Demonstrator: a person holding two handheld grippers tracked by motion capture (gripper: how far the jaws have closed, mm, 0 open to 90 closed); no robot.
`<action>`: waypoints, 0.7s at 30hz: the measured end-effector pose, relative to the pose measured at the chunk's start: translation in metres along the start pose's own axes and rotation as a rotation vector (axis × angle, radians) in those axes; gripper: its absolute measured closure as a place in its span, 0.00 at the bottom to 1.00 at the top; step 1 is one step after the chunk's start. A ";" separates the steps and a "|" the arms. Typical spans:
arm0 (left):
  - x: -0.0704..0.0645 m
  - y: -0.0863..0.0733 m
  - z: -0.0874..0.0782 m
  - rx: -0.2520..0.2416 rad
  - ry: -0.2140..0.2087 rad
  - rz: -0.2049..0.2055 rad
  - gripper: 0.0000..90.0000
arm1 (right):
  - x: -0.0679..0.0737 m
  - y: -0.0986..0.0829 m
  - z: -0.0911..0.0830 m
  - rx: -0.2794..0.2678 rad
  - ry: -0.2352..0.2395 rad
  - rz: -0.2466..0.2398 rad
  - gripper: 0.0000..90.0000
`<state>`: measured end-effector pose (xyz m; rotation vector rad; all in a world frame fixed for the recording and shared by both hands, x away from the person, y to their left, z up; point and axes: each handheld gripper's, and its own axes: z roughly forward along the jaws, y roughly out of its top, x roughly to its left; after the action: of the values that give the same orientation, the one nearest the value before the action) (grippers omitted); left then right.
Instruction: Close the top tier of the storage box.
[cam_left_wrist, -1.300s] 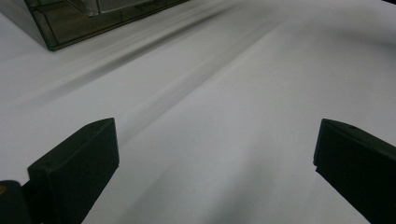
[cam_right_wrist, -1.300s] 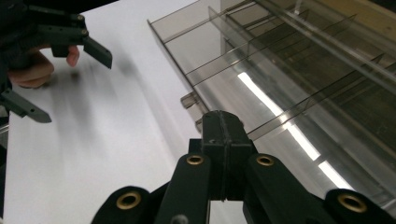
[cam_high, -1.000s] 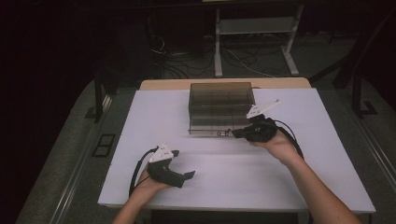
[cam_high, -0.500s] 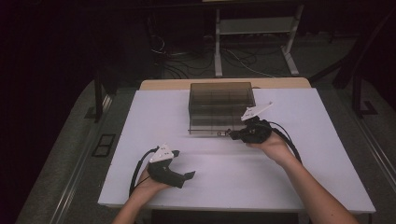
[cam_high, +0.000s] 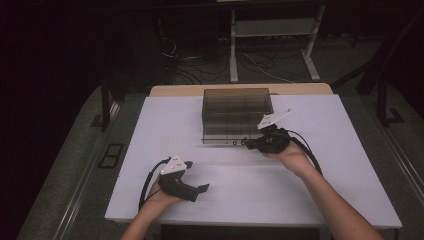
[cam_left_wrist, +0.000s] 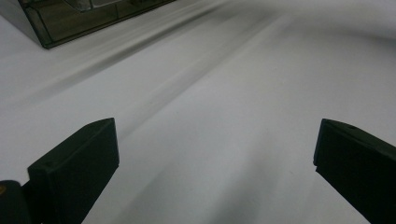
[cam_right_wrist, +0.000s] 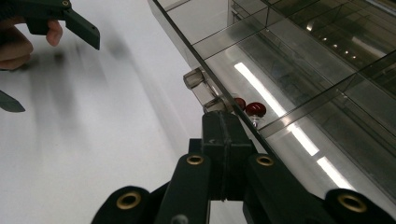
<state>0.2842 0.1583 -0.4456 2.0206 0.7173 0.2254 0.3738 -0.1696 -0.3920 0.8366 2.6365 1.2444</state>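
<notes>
A smoky see-through box (cam_high: 237, 112) with inner compartments stands at the table's far middle, lid down. My right gripper (cam_high: 248, 143) is shut, and its tips press against the clear latch (cam_right_wrist: 205, 91) on the box's front edge. In the right gripper view its jaws (cam_right_wrist: 223, 122) meet with no gap, just below that latch. Two small red round pieces (cam_right_wrist: 256, 109) lie inside the box behind the front wall. My left gripper (cam_high: 202, 189) rests open on the table near the front left, nothing between its jaws (cam_left_wrist: 215, 154). A corner of the box (cam_left_wrist: 70, 18) lies far ahead of it.
The white table (cam_high: 350, 165) spreads wide around the box. Each gripper trails a black cable (cam_high: 305, 150) over it. Beyond the far edge stand a metal frame (cam_high: 270, 30) and floor cables. My left gripper (cam_right_wrist: 81, 28) and its hand also appear in the right gripper view.
My right gripper has slid left along the box's front to the latch. The left gripper has stayed where it was.
</notes>
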 end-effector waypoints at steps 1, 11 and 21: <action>0.000 0.000 0.000 -0.001 0.000 0.000 0.00 | 0.000 0.000 0.000 -0.001 0.000 0.000 0.99; 0.000 0.000 0.001 0.000 0.001 -0.002 0.00 | -0.002 0.002 0.001 -0.004 -0.006 -0.003 0.99; 0.001 0.000 0.000 -0.003 0.003 -0.009 0.00 | -0.004 0.006 0.002 -0.002 -0.011 -0.003 0.99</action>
<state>0.2850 0.1589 -0.4464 2.0139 0.7274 0.2237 0.3806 -0.1677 -0.3897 0.8360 2.6268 1.2380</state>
